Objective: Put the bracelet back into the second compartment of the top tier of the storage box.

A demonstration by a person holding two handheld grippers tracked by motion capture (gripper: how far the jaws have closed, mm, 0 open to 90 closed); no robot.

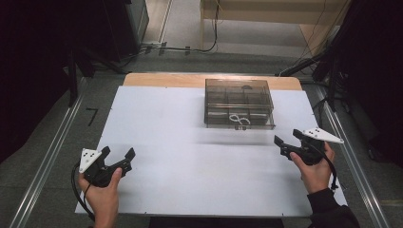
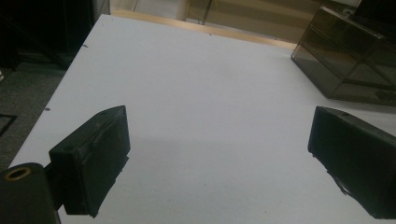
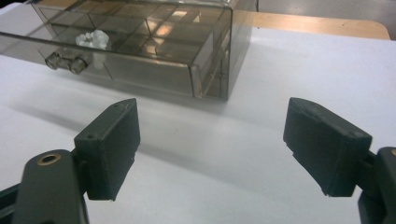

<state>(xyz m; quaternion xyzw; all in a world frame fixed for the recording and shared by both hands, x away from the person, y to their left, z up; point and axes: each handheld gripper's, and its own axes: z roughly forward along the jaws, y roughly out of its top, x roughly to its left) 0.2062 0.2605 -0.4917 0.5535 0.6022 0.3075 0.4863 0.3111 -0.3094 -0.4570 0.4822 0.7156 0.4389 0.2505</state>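
1. While both grippers are held low over the white table [image 1: 157, 118], no contact with anything has been made — the step in hand is judged to be the approach, before any grasp.
2. The left gripper [image 1: 118, 154] is seen at about 8 o'clock on the table; its jaws are spread wide and nothing is held between them. Bare table surface is seen between the jaws in the left gripper view [image 2: 219, 135].
3. The right gripper [image 1: 288, 139] is seen at about 4 o'clock, jaws likewise spread wide and empty [image 3: 212, 135].
4. The smoked compartment box [image 1: 239, 103] stands at about 1 o'clock, near the far edge, well apart from the left gripper and nearer the right one.
5. A small latch [image 3: 65, 62] is seen on the front wall of the box, and a white item [image 3: 93, 38] lies in a front compartment behind it.
6. The next move is judged to call for an advance of the right gripper toward the front wall, with the jaws aligned on the latch — the left gripper would probably be needed to steady the box.
7. Whether the lid is latched cannot be told. The white item is blurred by the tinted wall, and its kind cannot be made out. The box is cut off at the edge of the left gripper view [image 2: 345, 60].
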